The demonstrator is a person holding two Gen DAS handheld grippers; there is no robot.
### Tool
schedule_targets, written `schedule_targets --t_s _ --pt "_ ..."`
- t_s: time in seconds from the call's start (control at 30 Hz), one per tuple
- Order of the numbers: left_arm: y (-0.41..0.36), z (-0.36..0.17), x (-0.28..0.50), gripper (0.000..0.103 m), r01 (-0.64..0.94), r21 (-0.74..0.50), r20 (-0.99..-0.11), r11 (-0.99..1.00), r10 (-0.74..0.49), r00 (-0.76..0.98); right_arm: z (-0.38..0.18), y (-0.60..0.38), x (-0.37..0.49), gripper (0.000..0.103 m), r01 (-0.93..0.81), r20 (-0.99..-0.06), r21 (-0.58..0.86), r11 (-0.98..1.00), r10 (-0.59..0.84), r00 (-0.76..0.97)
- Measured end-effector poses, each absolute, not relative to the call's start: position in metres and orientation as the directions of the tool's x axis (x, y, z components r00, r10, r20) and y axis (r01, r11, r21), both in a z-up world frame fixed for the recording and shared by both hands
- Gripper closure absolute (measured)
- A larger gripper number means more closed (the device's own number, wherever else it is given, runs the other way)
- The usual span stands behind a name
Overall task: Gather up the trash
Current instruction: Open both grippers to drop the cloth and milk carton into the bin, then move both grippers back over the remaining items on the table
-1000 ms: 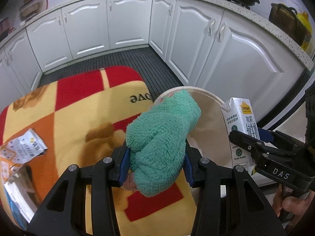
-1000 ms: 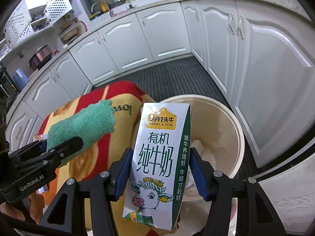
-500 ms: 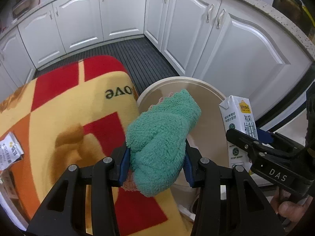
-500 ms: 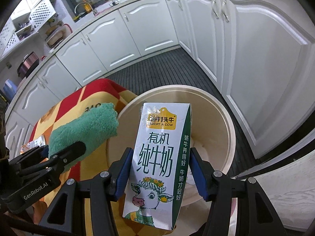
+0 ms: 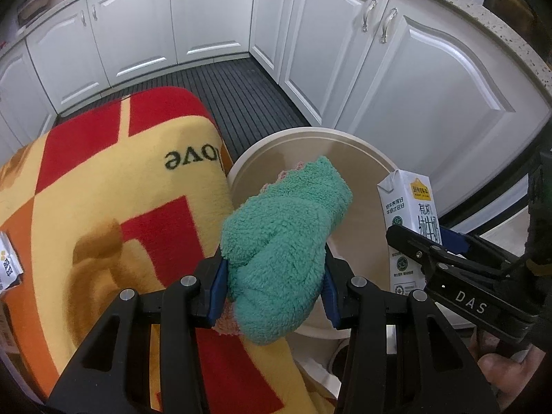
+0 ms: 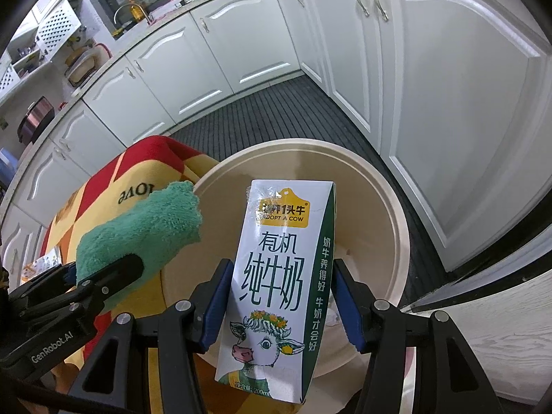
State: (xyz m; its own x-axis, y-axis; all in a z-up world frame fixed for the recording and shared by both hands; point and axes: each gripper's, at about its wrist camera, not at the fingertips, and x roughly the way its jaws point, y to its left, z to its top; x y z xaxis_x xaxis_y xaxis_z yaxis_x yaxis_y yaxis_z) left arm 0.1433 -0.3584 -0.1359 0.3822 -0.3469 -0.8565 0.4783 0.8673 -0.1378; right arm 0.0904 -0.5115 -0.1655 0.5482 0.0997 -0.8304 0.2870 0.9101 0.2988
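Your left hand-held gripper is clamped on a folded green fleece cloth, blue pads pressed into both sides; a pink fringe shows at the cloth's far edge and beneath it near the left pad. The cloth's free end hangs over the near-left rim of the cream round bin, partly above the opening. Your right hand-held gripper grips a white-and-green milk carton, upright, label facing the camera, cartoon cow at the bottom, "ADOPT A COW" on the yellow tag at the top. The carton sits above the near part of the bin opening; inside the bin, white crumpled material is visible just right of the carton, too hidden to identify. In the left wrist view the carton appears at the bin's right rim, held in the right hand-held gripper. The tabletop beside the bin is covered with a red, orange and yellow blanket printed with dark lettering, touching the bin's left side. A small printed packet lies at the blanket's left edge. White kitchen cabinets and a dark ribbed floor mat lie behind the bin.
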Motion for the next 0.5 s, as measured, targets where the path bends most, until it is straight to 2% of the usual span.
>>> schedule_targets --t_s 0.17,0.3,0.5 --pt "-0.3585 -0.1391 0.1474 0.056 0.474 -0.171 -0.859 0.864 -0.366 0.358 -0.1677 -0.5144 0.0926 0.048 0.303 -0.830 0.292 0.907 0.083 0.552" --pt "-0.3560 -0.1380 0.1470 0.045 0.486 -0.205 -0.844 0.850 -0.404 0.351 -0.1679 -0.5157 0.0899 0.039 0.327 -0.831 0.297 0.897 0.074 0.551" --pt "-0.3500 -0.1369 0.1458 0.044 0.478 -0.213 -0.842 0.852 -0.408 0.353 -0.1698 -0.5172 0.0854 0.038 0.332 -0.838 0.304 0.893 0.085 0.540"
